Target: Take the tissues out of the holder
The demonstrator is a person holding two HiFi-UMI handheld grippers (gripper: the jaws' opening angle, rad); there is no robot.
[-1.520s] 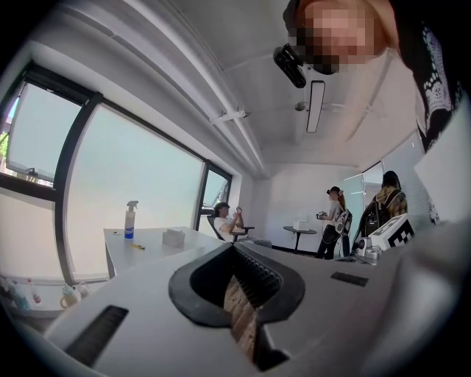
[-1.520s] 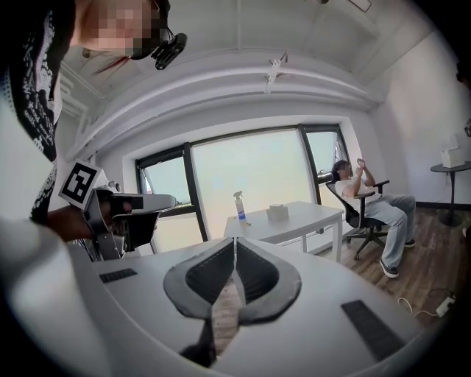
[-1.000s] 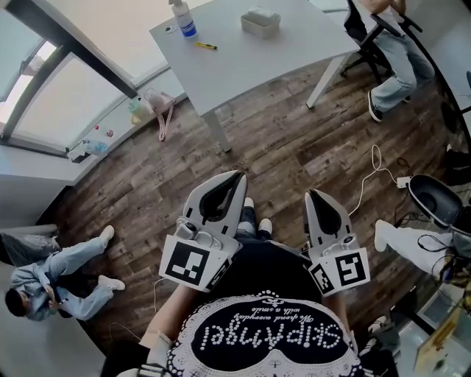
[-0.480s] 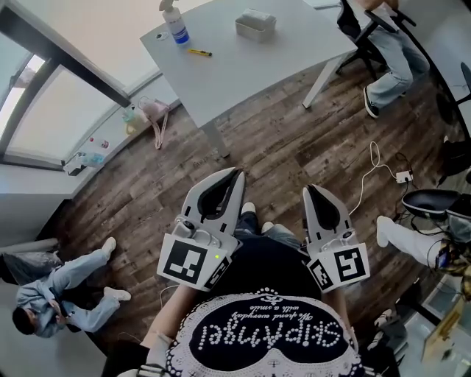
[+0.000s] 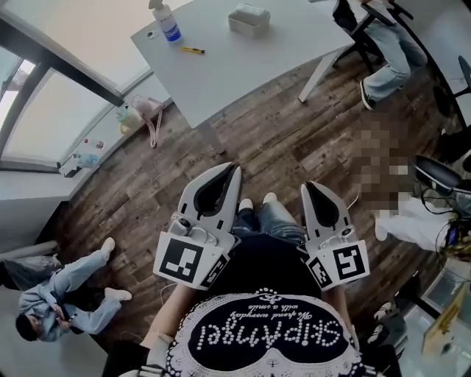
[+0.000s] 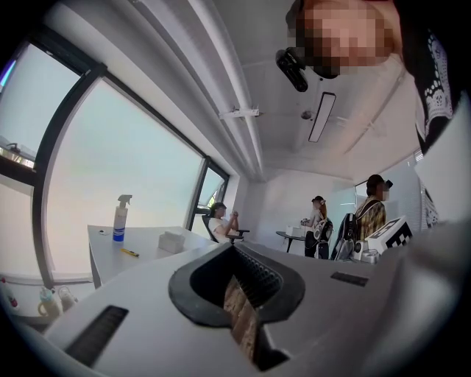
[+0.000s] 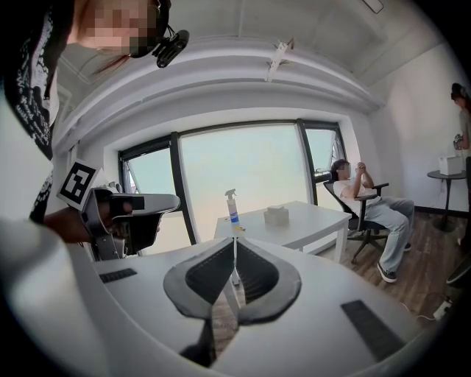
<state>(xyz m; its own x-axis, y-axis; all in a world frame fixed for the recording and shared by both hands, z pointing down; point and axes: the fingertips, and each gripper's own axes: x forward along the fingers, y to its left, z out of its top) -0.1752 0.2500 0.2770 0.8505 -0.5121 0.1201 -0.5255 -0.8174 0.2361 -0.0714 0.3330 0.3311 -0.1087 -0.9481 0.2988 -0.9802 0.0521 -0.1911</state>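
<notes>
Ahead, the tissue holder is a pale box; left hand-held gripper and right hand-held gripper are closed, empty.

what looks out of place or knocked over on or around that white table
Nothing spilled or broken. On the table the spray bottle stands upright and the tissue holder sits flat. Only a small yellow item lies loose, and a pink bag is slumped on the floor by the window.

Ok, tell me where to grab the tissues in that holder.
Probably from above: the tissue holder sits flat on the table as a low box, top facing up. Pinch the tissue at the top's middle; it is too small to see here.
</notes>
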